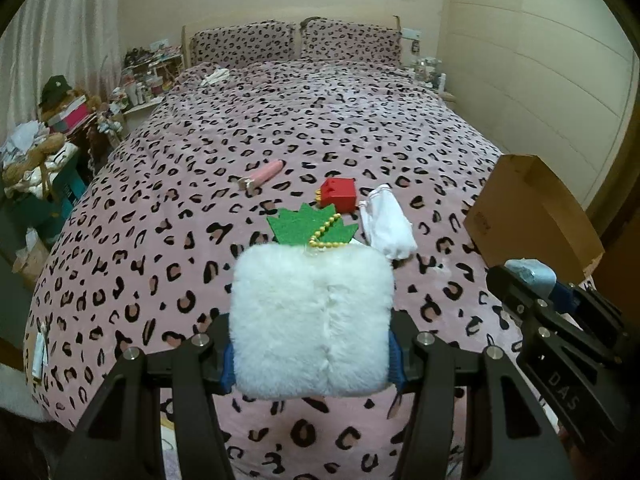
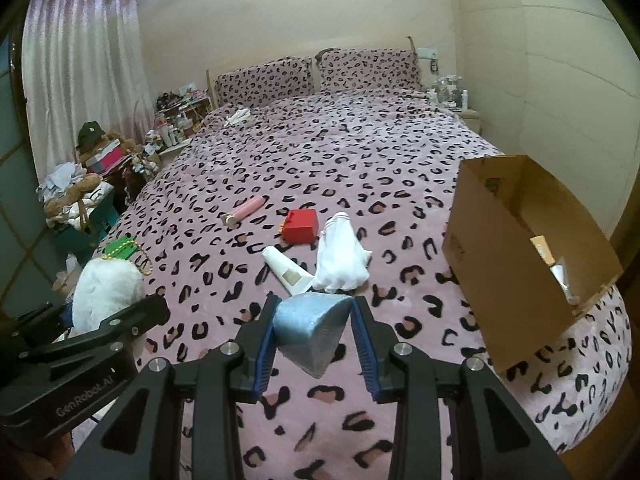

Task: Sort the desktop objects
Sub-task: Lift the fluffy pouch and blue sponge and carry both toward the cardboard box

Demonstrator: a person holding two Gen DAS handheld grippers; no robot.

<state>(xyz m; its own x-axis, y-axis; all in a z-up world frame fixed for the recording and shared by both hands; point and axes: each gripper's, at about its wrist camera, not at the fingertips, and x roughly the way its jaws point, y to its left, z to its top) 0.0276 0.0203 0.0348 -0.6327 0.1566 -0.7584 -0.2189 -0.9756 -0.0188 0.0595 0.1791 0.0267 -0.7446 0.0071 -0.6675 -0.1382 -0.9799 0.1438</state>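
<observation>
With each claw clamped on one item, the left gripper (image 1: 312, 354) squeezing the white plush toy (image 1: 312, 320) and the right gripper (image 2: 314, 334) pinching the blue tube (image 2: 310, 326), both seem held up for carrying to the cardboard box (image 2: 516, 264).

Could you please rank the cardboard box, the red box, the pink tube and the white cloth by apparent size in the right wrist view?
1. cardboard box
2. white cloth
3. red box
4. pink tube; it lies farthest away, so its last place is unsure.

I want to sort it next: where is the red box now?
The red box lies mid-bed, between the pink tube and the white cloth.
</observation>
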